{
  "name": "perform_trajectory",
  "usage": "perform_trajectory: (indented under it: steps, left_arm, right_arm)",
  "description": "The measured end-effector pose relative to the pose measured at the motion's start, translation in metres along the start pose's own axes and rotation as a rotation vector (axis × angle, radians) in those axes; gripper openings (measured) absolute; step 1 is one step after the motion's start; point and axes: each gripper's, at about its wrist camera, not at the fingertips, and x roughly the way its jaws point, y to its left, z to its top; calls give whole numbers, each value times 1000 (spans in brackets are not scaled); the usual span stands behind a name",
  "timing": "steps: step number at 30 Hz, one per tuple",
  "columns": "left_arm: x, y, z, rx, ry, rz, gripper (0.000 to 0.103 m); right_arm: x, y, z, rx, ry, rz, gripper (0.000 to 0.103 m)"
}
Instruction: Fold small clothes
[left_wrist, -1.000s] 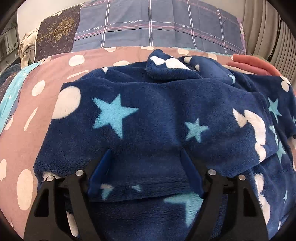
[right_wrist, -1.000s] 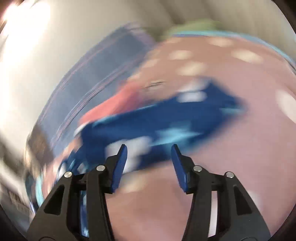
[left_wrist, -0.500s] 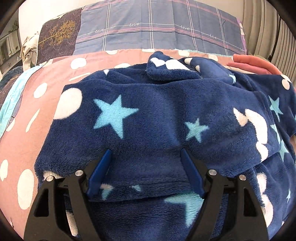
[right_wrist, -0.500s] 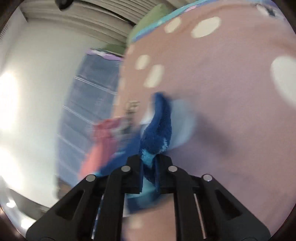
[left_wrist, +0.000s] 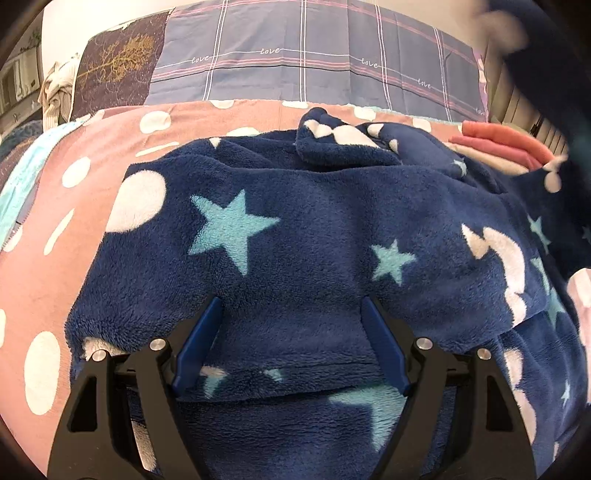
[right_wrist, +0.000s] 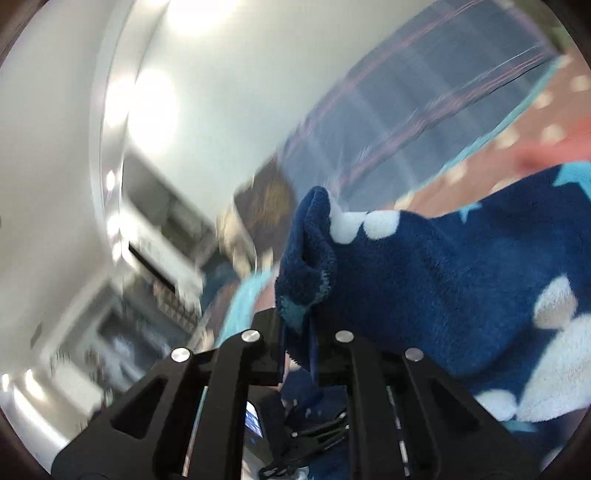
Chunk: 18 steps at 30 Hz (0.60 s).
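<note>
A navy fleece garment (left_wrist: 314, 229) with light blue stars and white spots lies spread on the pink polka-dot bedspread (left_wrist: 44, 266). My left gripper (left_wrist: 291, 325) is open, its blue fingers resting on the fleece near its front fold. My right gripper (right_wrist: 299, 328) is shut on an edge of the same garment (right_wrist: 424, 288) and holds it lifted in the air. That raised part shows blurred at the top right of the left wrist view (left_wrist: 546, 44).
A plaid pillow (left_wrist: 306, 59) and a dark patterned pillow (left_wrist: 114, 74) stand at the bed's head. Folded coral-pink cloth (left_wrist: 502, 144) lies at the far right. A teal blanket edge (left_wrist: 14, 195) runs along the left.
My right gripper closed on the garment's edge and swung it up off the bed. The left gripper stayed open in place on the fleece.
</note>
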Motion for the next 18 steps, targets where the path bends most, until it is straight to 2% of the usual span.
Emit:
perform_trajectory:
  steps: [4,5,8,10,12,14,16,18]
  left_arm:
    - [-6,12,3,-60,-17,-84,78]
    - [-11,19,4,-94,-28,-134,78]
    - [-26,42,11,-237,-59,-360,78]
    - [-34,51,19,-297,-74,-445,78]
    - [-37,54,26,-320,-67,-477,78]
    - [-36,54,32,-320,-49,-495,85]
    - [-31,52,37,-315,-21,-480,86]
    - [-24,49,39,-328,11,-486,86]
  right_arm:
    - [51,-22,-42,40,160,-57,10]
    - [57,-26,-53,41,186,-68,10]
    - [63,-27,-55,-12,215,-90,11]
    - [65,-26,-46,-52,214,-104,14]
    - [60,-20,-45,-91,212,-112,15]
    - [61,-14,-47,-121,215,-116,18]
    - [70,-12,-55,-162,241,-112,38]
    - [71,-6,-63,-199,265,-111,39]
